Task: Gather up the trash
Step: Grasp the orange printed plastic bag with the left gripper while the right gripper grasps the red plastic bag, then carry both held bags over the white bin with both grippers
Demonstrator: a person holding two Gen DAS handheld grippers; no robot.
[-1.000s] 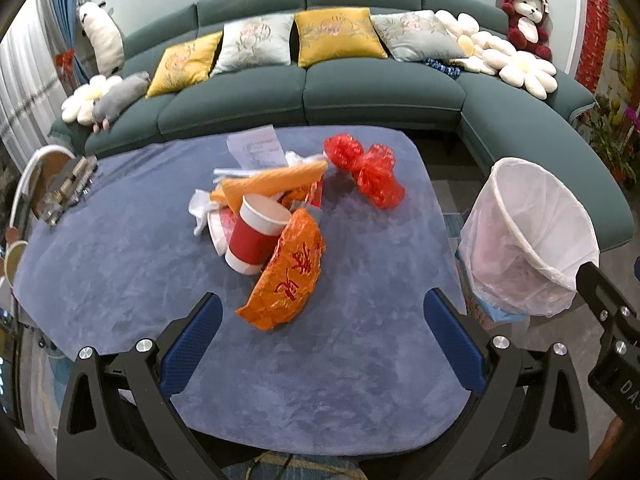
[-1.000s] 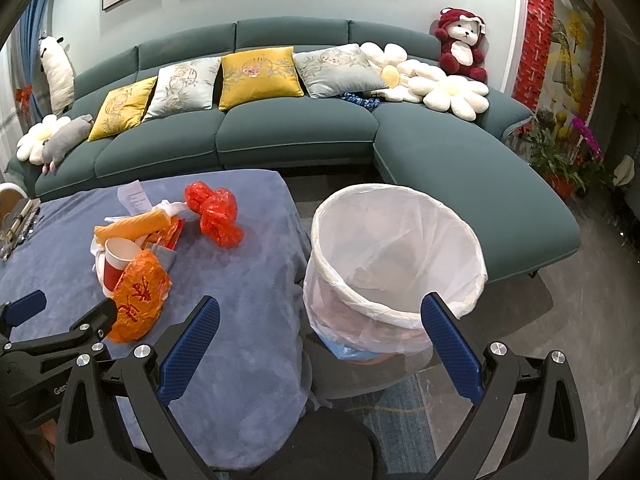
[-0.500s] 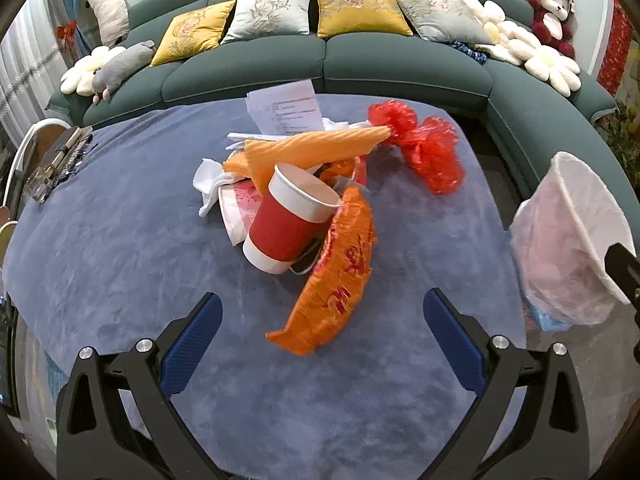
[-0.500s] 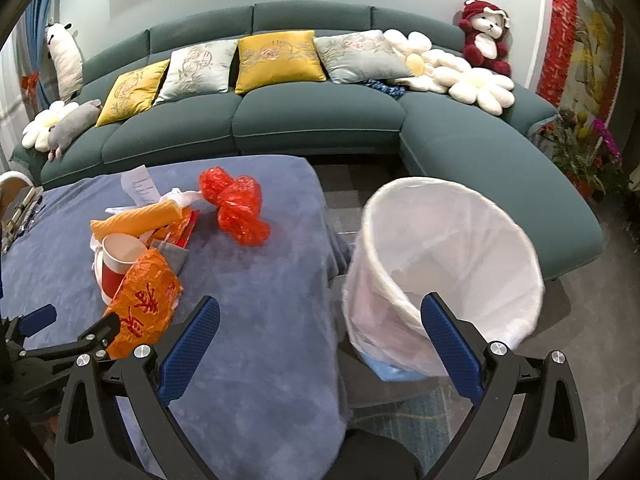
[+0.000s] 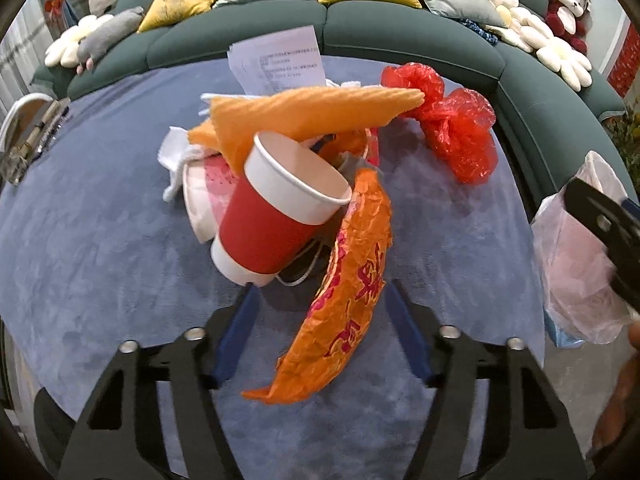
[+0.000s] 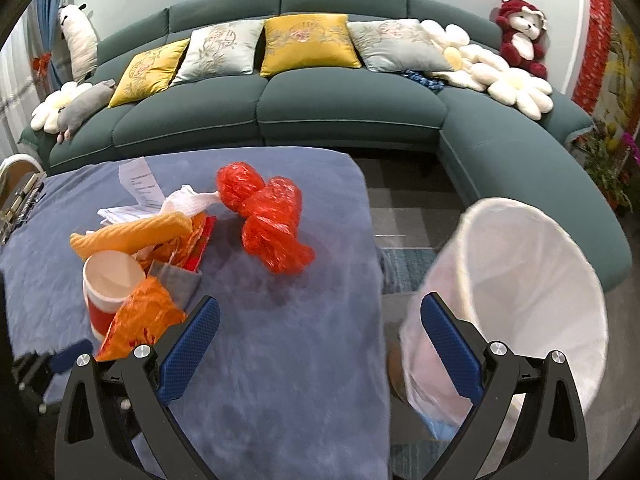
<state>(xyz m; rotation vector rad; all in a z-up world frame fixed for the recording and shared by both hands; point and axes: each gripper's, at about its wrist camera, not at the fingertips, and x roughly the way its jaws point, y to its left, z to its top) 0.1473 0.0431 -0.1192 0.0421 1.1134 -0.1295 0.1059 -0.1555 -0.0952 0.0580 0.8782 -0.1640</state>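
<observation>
A pile of trash lies on the blue-covered table [image 5: 100, 240]: a red paper cup [image 5: 276, 216], an orange printed wrapper [image 5: 344, 304], an orange bag [image 5: 304, 116], white tissue [image 5: 176, 160], a printed sheet [image 5: 280, 60] and a crumpled red plastic bag [image 5: 452, 128]. My left gripper [image 5: 324, 328] is open, its blue pads either side of the orange wrapper's lower half, just below the cup. My right gripper [image 6: 320, 348] is open and empty over the table's right edge, between the pile [image 6: 132, 264] and the white-lined bin [image 6: 520, 300].
A green sofa [image 6: 348, 108] with cushions and plush toys curves behind and to the right of the table. The bin stands on the floor off the table's right edge. Small metal items [image 5: 28, 144] lie at the table's far left.
My left gripper has moved forward and down to the pile and narrowed its jaws around the orange wrapper. My right gripper has shifted left, so the bin now sits further right.
</observation>
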